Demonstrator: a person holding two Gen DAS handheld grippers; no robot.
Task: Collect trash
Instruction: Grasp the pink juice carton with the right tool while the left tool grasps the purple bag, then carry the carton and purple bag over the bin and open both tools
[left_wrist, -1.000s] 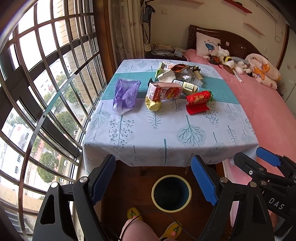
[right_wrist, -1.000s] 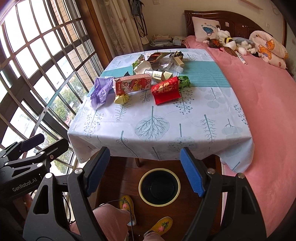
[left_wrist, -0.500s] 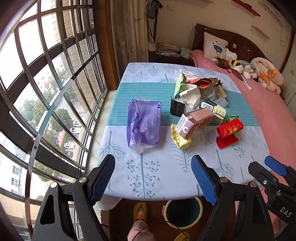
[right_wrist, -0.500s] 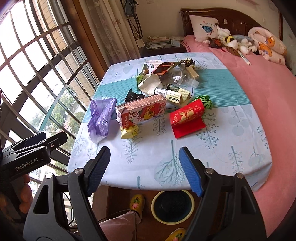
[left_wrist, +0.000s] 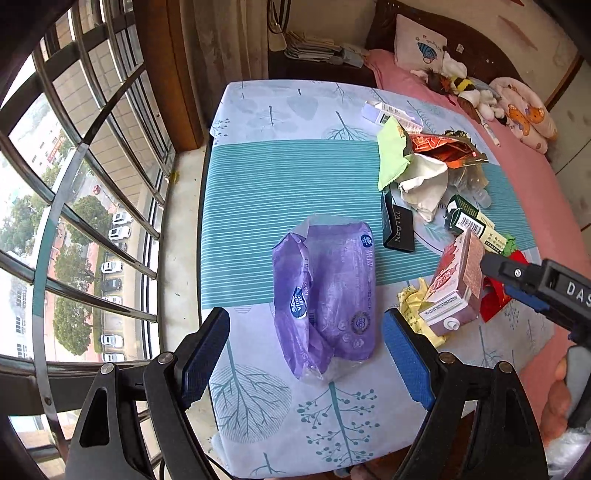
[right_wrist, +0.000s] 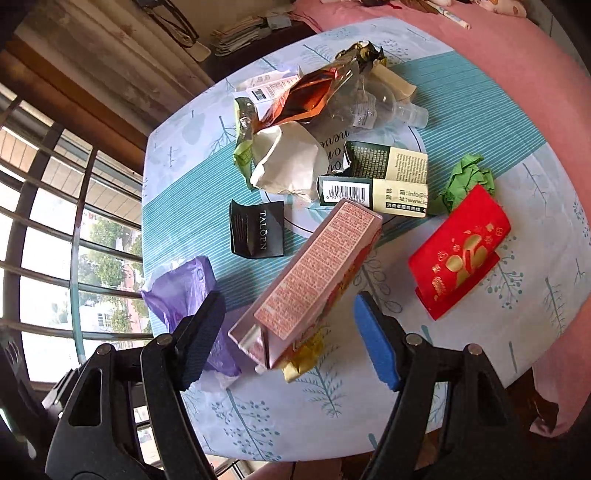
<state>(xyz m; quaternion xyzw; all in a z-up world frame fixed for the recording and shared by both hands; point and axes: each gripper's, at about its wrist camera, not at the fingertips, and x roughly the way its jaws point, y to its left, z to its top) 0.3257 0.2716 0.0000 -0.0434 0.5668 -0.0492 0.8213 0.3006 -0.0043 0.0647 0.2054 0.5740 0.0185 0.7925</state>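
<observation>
A crumpled purple plastic bag (left_wrist: 325, 291) lies on the tree-print tablecloth (left_wrist: 277, 184). My left gripper (left_wrist: 306, 315) is open just above the bag, one finger on each side, not gripping. In the right wrist view a pink carton (right_wrist: 314, 280) lies tilted over a yellow wrapper (right_wrist: 303, 358). My right gripper (right_wrist: 291, 295) is open around the carton's near end. That gripper (left_wrist: 517, 284) also shows at the right of the left wrist view. Further back lie a red envelope (right_wrist: 461, 251), green crumpled paper (right_wrist: 465, 181), a black sachet (right_wrist: 256, 229), green-and-cream boxes (right_wrist: 373, 184), white paper (right_wrist: 288, 162) and an orange foil wrapper (right_wrist: 306, 96).
Window bars (left_wrist: 92, 221) run close along the table's left side. A pink bed (left_wrist: 535, 184) with plush toys (left_wrist: 469, 92) borders the right side. A clear plastic bottle (right_wrist: 376, 107) lies among the far trash. A hand (left_wrist: 557, 391) holds the right gripper.
Both grippers moved forward and down over the table. The floor bin has left both views. The purple bag now sits between the left fingers, the pink carton between the right ones.
</observation>
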